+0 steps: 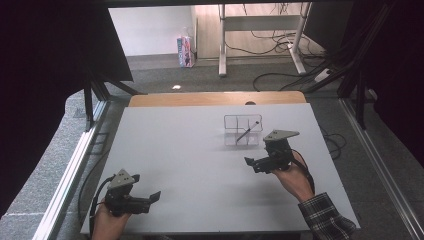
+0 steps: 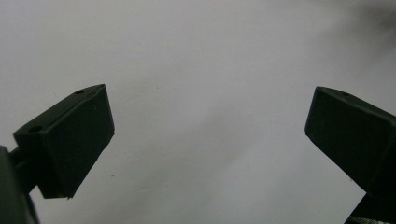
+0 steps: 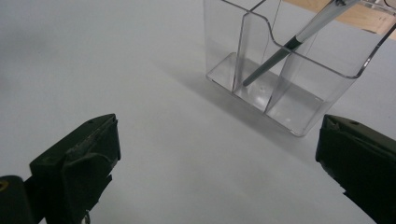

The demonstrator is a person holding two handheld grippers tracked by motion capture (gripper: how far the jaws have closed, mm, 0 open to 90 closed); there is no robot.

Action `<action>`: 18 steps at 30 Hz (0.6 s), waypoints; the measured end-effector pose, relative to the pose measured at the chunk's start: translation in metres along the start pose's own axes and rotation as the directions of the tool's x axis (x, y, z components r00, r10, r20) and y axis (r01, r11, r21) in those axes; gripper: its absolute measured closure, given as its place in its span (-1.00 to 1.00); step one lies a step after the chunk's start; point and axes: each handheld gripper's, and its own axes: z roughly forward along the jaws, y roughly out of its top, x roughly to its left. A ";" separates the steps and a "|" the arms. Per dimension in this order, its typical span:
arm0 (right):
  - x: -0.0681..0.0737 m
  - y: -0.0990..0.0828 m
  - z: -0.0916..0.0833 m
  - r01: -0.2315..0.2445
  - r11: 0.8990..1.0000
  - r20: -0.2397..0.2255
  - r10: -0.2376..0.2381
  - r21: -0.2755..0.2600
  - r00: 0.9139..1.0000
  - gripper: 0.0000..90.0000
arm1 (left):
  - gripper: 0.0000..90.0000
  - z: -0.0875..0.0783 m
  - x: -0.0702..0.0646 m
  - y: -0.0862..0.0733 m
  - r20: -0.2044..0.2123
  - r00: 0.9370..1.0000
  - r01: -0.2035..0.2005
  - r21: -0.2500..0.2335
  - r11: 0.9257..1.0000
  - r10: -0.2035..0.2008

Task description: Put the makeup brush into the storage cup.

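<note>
While both claws stand open and empty above the white counter (image 1: 200, 165), the work in hand centres on the clear organiser (image 1: 242, 131), a transparent box with 3 visible compartments that stands toward the far edge of the counter, right of its middle. A dark pen (image 1: 247, 132) leans inside it, tip down in a middle compartment and upper end resting against the rim. The right claw (image 1: 250, 162) hovers just on the near side of the organiser, apart from it, jaws spread wide and pointing leftward; in the right gripper view the organiser (image 3: 280, 70) and the pen (image 3: 275, 56) lie ahead and to the right of the jaws, untouched. The left claw (image 1: 154, 196) hangs near the near-left corner of the counter, well apart from the organiser, its jaws also spread over bare surface (image 2: 196, 70).

Judged from this layout, the step is an approach to the pen. To do it well, the right claw should turn toward the organiser, come in from above, and close across the free upper shaft, lifting along the pen's lean so the light box neither tips nor slides.
</note>
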 end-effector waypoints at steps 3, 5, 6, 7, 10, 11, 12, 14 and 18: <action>0.002 -0.002 0.000 0.006 1.000 0.003 -0.006 0.004 1.000 -1.00 | -0.96 0.000 0.000 0.000 -0.001 1.000 0.001 0.000 1.000 -0.001; 0.002 -0.002 -0.001 0.002 1.000 0.002 -0.002 0.007 1.000 -1.00 | -0.96 0.000 0.000 0.000 -0.003 1.000 0.001 0.001 1.000 -0.001; 0.003 -0.003 -0.001 0.002 1.000 0.001 -0.002 0.006 1.000 -1.00 | -0.96 0.000 0.000 0.000 -0.003 1.000 0.002 0.001 1.000 -0.002; 0.003 -0.003 -0.002 0.001 1.000 -0.001 -0.001 0.004 1.000 -1.00 | -0.96 0.000 0.000 0.000 -0.004 1.000 0.002 0.002 1.000 -0.002; 0.004 -0.006 -0.003 0.002 1.000 -0.006 -0.002 0.010 1.000 -1.00 | -0.96 0.000 0.001 0.000 -0.006 1.000 0.003 0.003 1.000 -0.003; 0.004 -0.007 -0.004 0.002 1.000 -0.008 -0.002 0.012 1.000 -1.00 | -0.96 0.000 0.001 0.000 -0.006 1.000 0.003 0.003 1.000 -0.003; 0.005 -0.008 -0.004 0.000 1.000 -0.009 0.000 0.013 1.000 -1.00 | -0.96 0.000 0.001 0.000 -0.006 1.000 0.003 0.004 1.000 -0.003; 0.006 -0.010 -0.005 0.001 1.000 -0.010 -0.001 0.018 1.000 -1.00 | -0.96 0.000 0.001 0.000 -0.006 1.000 0.003 0.004 1.000 -0.003; 0.007 -0.014 -0.007 0.002 1.000 -0.015 -0.001 0.025 1.000 -1.00 | -0.96 0.000 0.001 0.000 -0.008 1.000 0.002 0.007 1.000 -0.002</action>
